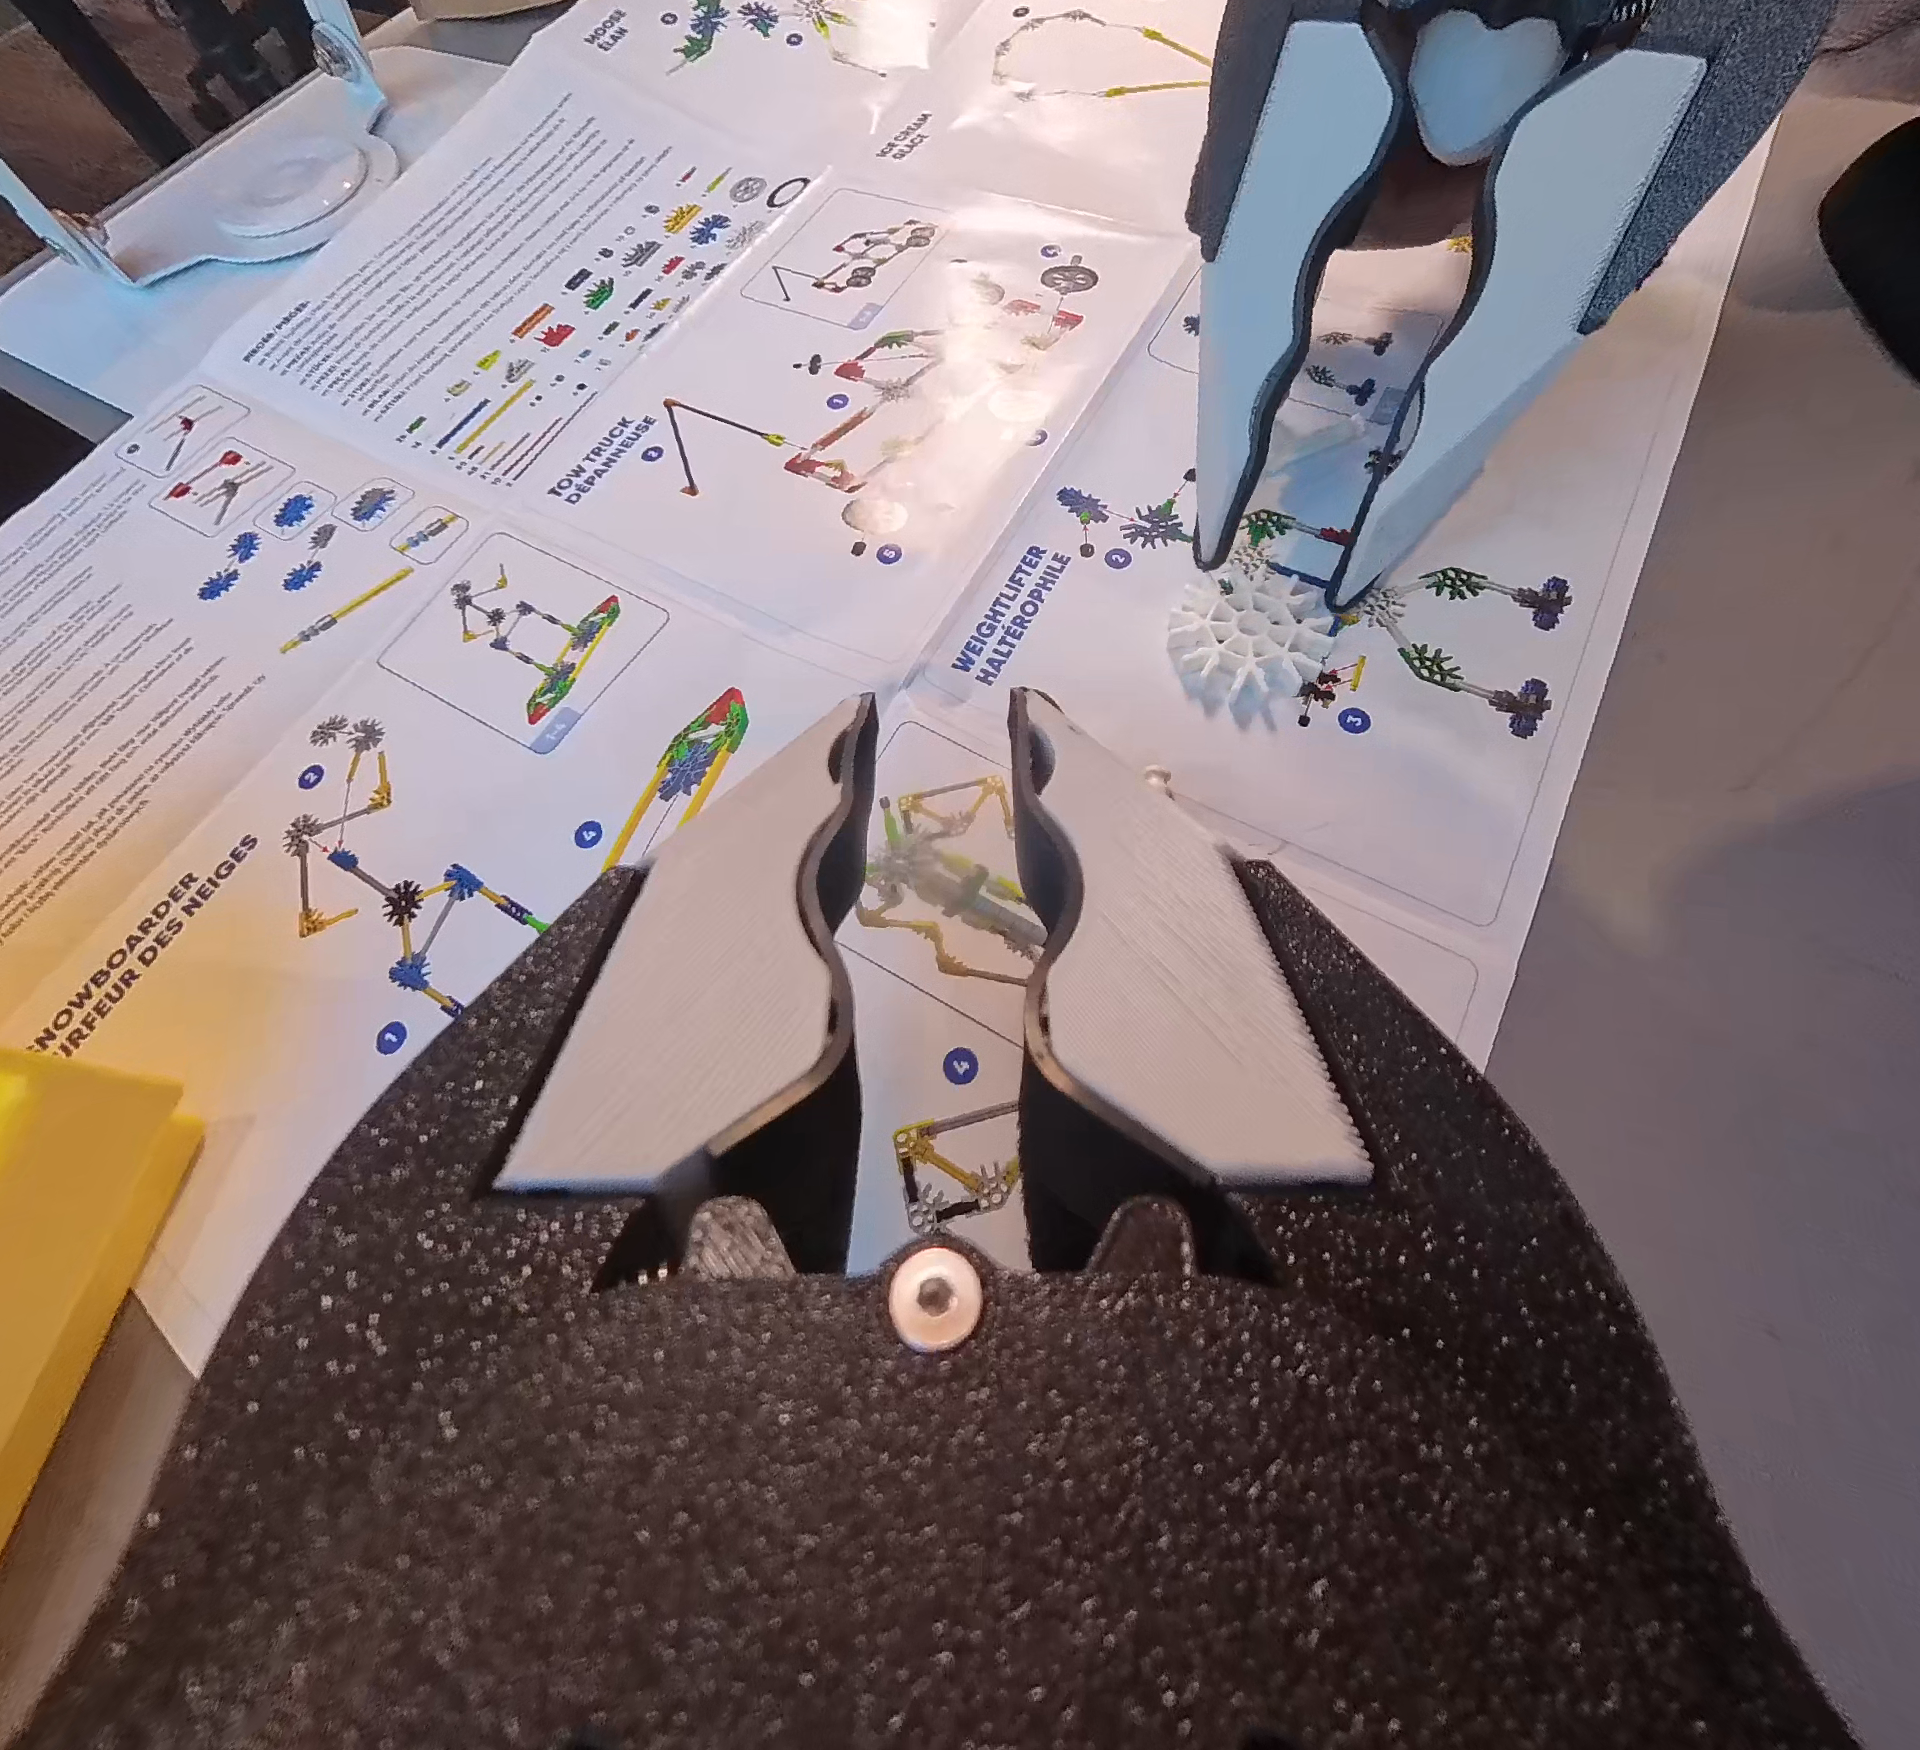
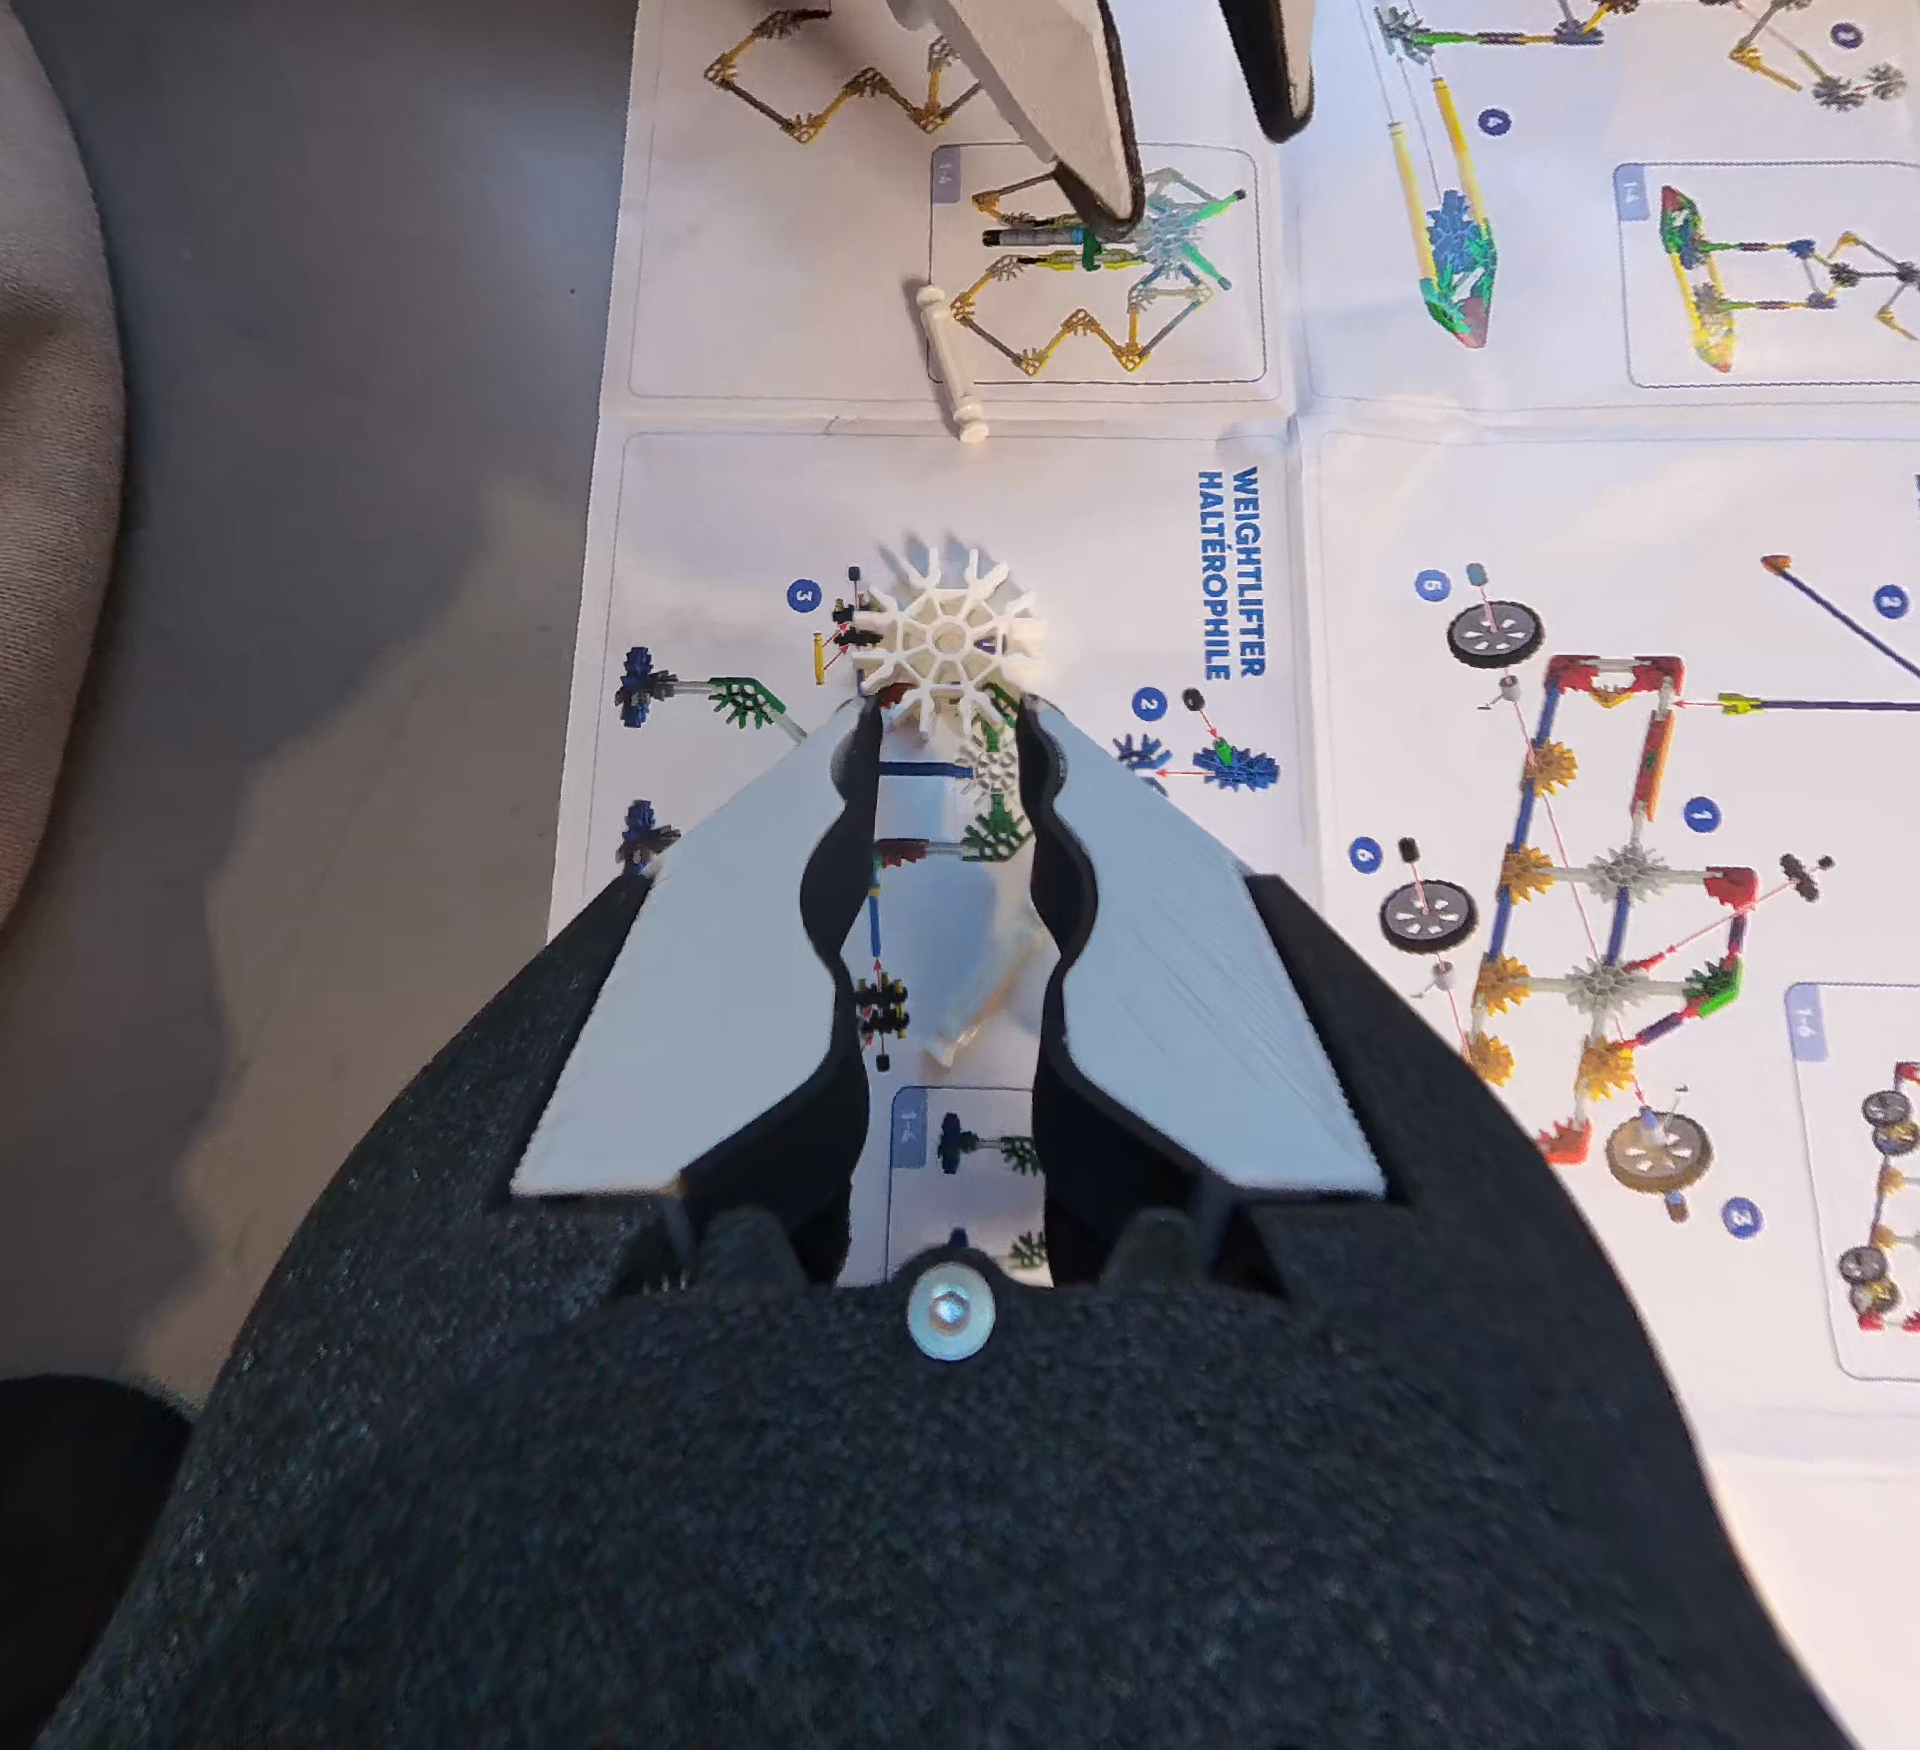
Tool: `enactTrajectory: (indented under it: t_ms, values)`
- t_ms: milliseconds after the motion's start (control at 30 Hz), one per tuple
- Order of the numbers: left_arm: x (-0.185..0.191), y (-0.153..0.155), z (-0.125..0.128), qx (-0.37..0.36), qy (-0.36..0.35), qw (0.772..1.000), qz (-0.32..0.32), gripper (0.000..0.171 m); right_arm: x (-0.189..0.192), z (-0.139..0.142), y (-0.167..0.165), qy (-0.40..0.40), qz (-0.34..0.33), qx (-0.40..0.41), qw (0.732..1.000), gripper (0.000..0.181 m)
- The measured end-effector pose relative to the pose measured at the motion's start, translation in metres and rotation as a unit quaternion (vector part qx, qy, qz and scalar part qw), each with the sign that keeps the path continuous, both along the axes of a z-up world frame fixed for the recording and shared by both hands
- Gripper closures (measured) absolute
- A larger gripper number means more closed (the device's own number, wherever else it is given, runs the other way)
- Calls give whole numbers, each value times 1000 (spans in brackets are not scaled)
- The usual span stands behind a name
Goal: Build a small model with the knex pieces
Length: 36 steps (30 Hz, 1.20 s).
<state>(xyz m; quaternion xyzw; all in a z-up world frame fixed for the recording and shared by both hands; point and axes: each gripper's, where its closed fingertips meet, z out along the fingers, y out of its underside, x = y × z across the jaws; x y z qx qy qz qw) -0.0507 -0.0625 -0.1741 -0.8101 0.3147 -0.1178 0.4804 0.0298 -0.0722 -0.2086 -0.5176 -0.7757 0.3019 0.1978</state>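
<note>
The right gripper point(image 2: 945, 713), fingers apart, straddles a white snowflake connector point(image 2: 943, 640) on the instruction sheet point(image 2: 1455, 474), while the left gripper point(image 1: 940, 713) hovers empty, fingers slightly apart.

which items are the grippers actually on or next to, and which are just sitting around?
At the grippers: right gripper open at white snowflake connector; left gripper open above instruction sheet; white rod nearby.
Lying about: yellow block, white stand.

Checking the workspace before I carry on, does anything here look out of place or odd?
Nothing damaged or spilled. Two loose parts lie on the unfolded paper instruction sheet: a white snowflake-shaped plastic connector by the right gripper, and a small white plastic rod.
</note>
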Motion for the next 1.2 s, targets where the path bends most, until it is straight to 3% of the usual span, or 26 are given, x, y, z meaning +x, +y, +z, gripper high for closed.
enactTrajectory:
  t_ms: [133, 267, 400, 533, 667, 800, 967, 1200]
  values:
    - [2, -2, -2, 0, 13, 1000, -8, 148, 4, 8, 5, 13, -8, -11, 1000, 158]
    - [2, -2, -4, -5, 18, 1000, -9, 148, -6, 36, 55, 97, -126, -16, 987, 158]
    - [4, -3, -5, -5, 22, 1000, -12, 148, -8, 26, 113, 104, -251, -4, 962, 176]
    - [7, -4, -7, -7, 29, 999, -18, 148, -16, 14, 131, 83, -292, 0, 953, 181]
    - [10, -6, -8, -10, 29, 999, -28, 146, -18, 6, 131, 63, -296, 22, 953, 181]
    - [14, -10, -8, -16, 23, 999, -41, 145, -14, 15, 122, 75, -271, 10, 960, 180]
    - [33, -20, -10, -48, 16, 996, -75, 139, 23, 23, 77, 47, -182, -29, 982, 167]
    - [57, -23, -22, -88, 46, 989, -110, 130, 42, 6, 28, -8, -140, -2, 990, 167]
